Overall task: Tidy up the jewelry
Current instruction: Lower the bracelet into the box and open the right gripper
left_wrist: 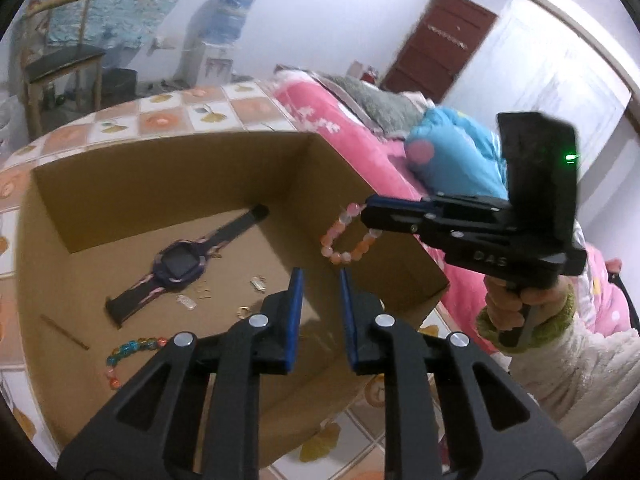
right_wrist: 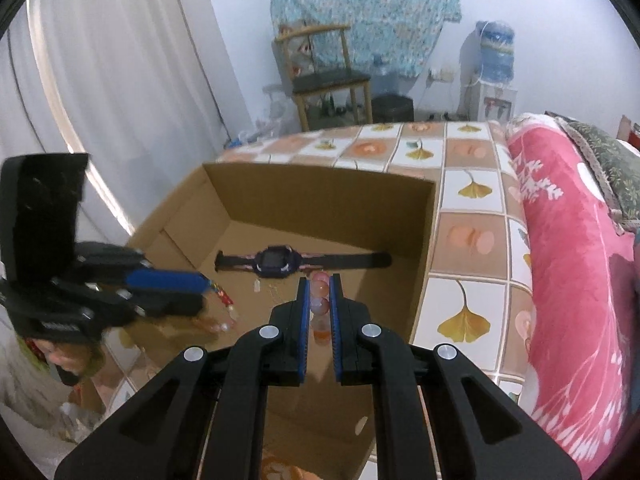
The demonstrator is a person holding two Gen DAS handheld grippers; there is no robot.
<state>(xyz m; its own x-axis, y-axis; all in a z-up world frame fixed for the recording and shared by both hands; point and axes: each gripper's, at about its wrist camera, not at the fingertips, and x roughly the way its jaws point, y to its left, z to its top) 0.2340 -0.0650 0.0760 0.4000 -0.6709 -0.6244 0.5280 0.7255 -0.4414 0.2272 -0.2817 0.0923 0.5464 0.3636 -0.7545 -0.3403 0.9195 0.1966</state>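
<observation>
Pink bracelet (left_wrist: pixel 347 236) pinched in right gripper (left_wrist: pixel 366 210) over box (left_wrist: pixel 160 168). Watch (left_wrist: pixel 180 266), 1 bracelet already inside; left gripper (left_wrist: pixel 319 276) open, empty

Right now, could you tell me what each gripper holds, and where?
The right gripper pinches the pink bead bracelet by a few beads at its top; the left gripper holds nothing.

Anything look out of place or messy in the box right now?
Nothing damaged. Small gold and clear pieces lie scattered loose on the cardboard box floor beside the purple smartwatch, and a multicoloured bead bracelet sprawls uncoiled. The right gripper holds the pink bead bracelet over the box.
</observation>
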